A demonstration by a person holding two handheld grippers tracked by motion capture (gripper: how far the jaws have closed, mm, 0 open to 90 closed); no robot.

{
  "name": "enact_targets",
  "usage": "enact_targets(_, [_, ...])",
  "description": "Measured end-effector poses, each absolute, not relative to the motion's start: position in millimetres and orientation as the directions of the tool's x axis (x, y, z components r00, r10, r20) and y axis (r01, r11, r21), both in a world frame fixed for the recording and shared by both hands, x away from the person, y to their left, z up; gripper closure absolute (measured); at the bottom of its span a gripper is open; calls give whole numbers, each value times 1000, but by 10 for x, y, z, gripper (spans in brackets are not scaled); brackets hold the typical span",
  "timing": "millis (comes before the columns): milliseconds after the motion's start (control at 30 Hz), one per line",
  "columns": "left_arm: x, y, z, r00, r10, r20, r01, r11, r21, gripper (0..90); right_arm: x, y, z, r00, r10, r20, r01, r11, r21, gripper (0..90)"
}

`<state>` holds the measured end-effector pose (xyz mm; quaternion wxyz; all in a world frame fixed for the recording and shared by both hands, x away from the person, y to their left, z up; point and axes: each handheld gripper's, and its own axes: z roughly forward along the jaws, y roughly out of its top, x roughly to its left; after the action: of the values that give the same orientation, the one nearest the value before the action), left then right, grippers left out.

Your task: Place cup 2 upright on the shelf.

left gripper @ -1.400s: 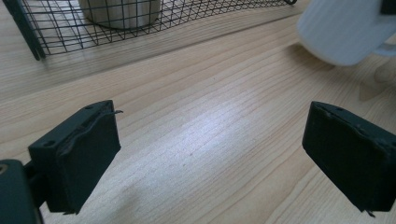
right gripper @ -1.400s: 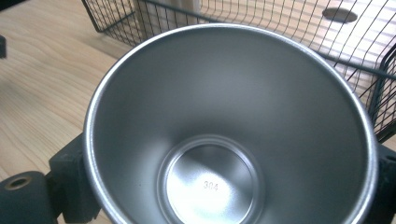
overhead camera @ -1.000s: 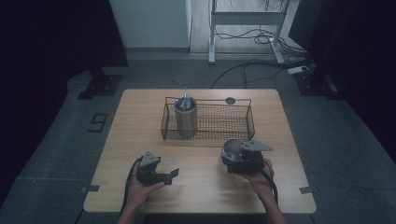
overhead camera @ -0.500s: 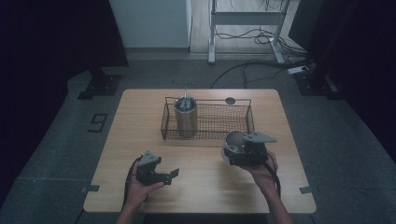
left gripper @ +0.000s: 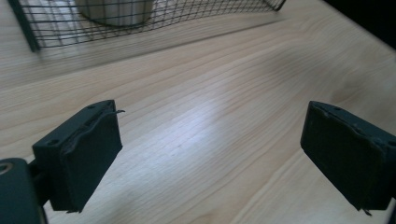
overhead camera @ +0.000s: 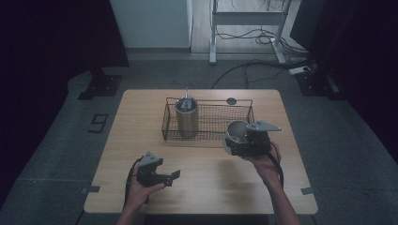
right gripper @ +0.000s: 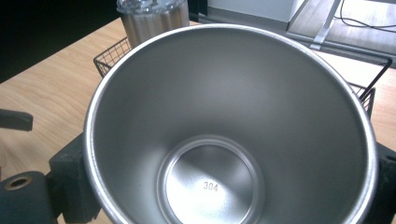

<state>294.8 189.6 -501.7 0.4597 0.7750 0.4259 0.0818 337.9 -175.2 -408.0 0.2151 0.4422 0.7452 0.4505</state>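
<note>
High view findings: my right gripper [overhead camera: 240,143] holds an open-mouthed, shiny stainless-steel cup [overhead camera: 234,133], lifted clear of the pale wooden table [overhead camera: 211,187]. The cup sits at the right of the scene, just near of the black wire-mesh basket [overhead camera: 220,123], close to that basket's right end. My right hand [overhead camera: 265,161] supports the gripper from below, on the near side.

Right gripper view confirms the grip: both black jaws bear against the outer wall of the steel cup [right gripper: 229,130], one on each side, at a middling spread set by the cup's width. The cup's mouth faces the camera, the interior is empty, and the mark "304" is legible on its base. Beyond the rim stands a tall ribbed metal tumbler with a clear lid [right gripper: 152,18], inside the wire basket [right gripper: 112,56].

On the high view, that lidded tumbler [overhead camera: 186,117] stands upright in the left part of the basket, which lies across the far half of the table.

My left gripper [overhead camera: 171,177] rests low at the near left of the table, held in my left hand [overhead camera: 141,190], well apart from the cup. Left gripper view: its jaws stand wide with only bare tabletop [left gripper: 210,130] between them; they have just been narrowing slightly, gripping nothing. The basket's wire wall [left gripper: 140,23] shows at the far edge of that view.
</note>
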Motion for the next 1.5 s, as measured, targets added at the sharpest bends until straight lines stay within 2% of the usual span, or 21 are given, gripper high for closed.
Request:
enact_targets(433, [2938,1884,-5001,621,745,-245,576,-222,786,55,3537,-1730,-3870,-516,855,54,453,219,864,72])
enact_targets(1500, [2947,1854,-5050,617,752,-231,581,-238,779,58,3972,-1795,-3766,-469,883,30,463,217,859,72])
